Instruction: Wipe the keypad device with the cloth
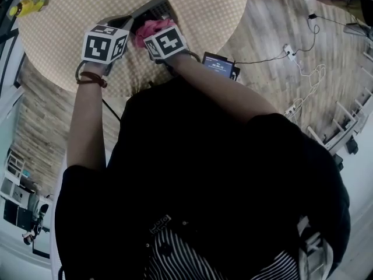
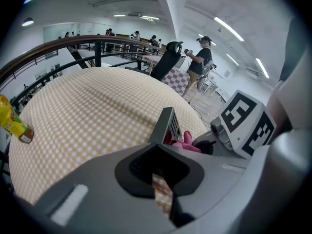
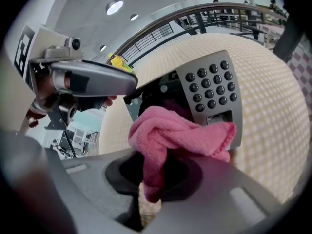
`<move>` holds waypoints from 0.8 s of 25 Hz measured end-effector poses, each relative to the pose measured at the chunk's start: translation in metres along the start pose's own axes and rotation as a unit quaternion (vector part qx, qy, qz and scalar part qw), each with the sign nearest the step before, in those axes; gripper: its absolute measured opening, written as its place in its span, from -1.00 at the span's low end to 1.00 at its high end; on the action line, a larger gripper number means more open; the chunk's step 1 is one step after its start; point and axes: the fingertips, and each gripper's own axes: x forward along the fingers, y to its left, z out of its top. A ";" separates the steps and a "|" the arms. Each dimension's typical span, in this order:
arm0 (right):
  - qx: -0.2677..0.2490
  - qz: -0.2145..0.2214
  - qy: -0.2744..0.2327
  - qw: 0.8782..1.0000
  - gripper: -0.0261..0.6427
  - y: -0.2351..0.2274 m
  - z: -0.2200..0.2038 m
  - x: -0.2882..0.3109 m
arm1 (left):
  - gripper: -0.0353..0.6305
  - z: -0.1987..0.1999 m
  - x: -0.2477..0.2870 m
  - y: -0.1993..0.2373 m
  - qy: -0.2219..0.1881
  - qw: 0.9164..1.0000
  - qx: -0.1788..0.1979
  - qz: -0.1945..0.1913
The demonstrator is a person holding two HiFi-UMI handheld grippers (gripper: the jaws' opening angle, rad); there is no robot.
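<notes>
The grey keypad device (image 3: 209, 89) stands tilted up off the checkered round table (image 1: 70, 10), its dark buttons facing my right gripper. My right gripper (image 3: 156, 155) is shut on a bunched pink cloth (image 3: 175, 130), which presses against the device's lower face. My left gripper (image 2: 158, 147) is shut on the device (image 2: 168, 123), seen edge-on there with the pink cloth (image 2: 183, 143) just behind it. In the head view both marker cubes sit side by side, with the cloth (image 1: 152, 28) and the device (image 1: 152, 9) just beyond them.
A yellow bottle (image 1: 26, 6) lies at the table's far left edge. A small screen device (image 1: 218, 66) sits by the person's right forearm. Cables and a power strip (image 1: 288, 51) lie on the wooden floor. People (image 2: 200, 57) and a black chair (image 2: 168, 57) stand far behind the table.
</notes>
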 end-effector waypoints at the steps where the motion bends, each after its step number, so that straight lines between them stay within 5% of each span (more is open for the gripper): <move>1: 0.005 0.004 -0.006 1.000 -0.73 0.000 0.004 -0.002 | -0.88 0.001 0.001 0.000 0.002 1.000 0.003 0.001; 9: 0.014 0.032 -0.042 0.999 -0.73 0.014 0.045 -0.025 | -0.88 -0.002 0.002 -0.005 0.006 1.000 0.020 0.013; 20: 0.018 0.008 0.019 1.000 -0.73 -0.005 -0.010 0.005 | -0.88 -0.005 -0.002 -0.003 0.009 1.000 0.023 0.008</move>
